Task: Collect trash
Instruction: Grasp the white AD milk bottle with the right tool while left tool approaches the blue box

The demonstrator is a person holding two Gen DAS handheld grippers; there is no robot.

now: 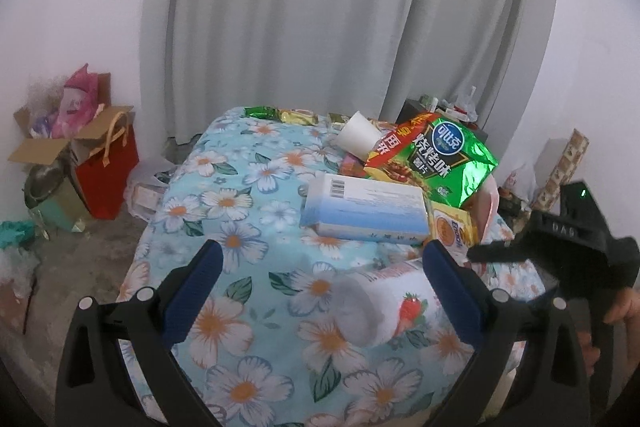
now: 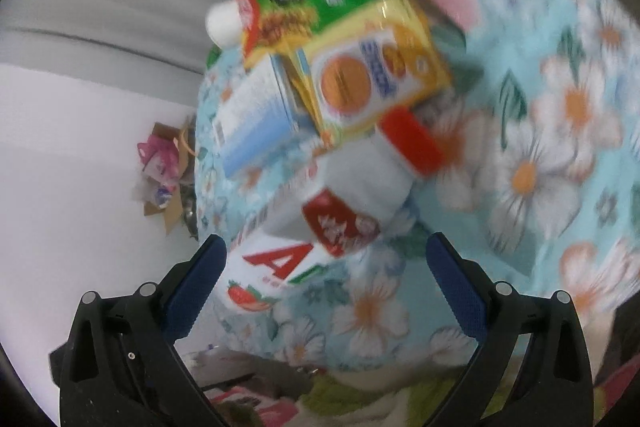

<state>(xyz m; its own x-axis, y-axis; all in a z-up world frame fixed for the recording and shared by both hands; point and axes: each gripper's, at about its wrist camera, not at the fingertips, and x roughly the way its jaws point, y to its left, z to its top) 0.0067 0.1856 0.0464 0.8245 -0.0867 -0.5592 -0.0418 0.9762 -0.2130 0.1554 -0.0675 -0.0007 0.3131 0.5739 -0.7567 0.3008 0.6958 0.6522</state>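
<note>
Right now both grippers hover with jaws wide and empty over the flower-printed blue cloth [image 1: 256, 203] strewn with rubbish. The white strawberry-printed plastic bottle with a red cap [image 1: 384, 303] lies on its side just ahead of the left gripper [image 1: 320, 287], between its fingers; the right gripper [image 2: 326, 283], blurred, angles toward the same bottle [image 2: 320, 227]. This looks like the approach: next, one gripper must lower and close around its body.

Soft, even daylight fills both views, with faint shadows. The left wrist view is sharp, bending at the fisheye edges; glare glints off the green bag [image 1: 448, 167]. The right wrist view is motion-blurred and tilted.
</note>
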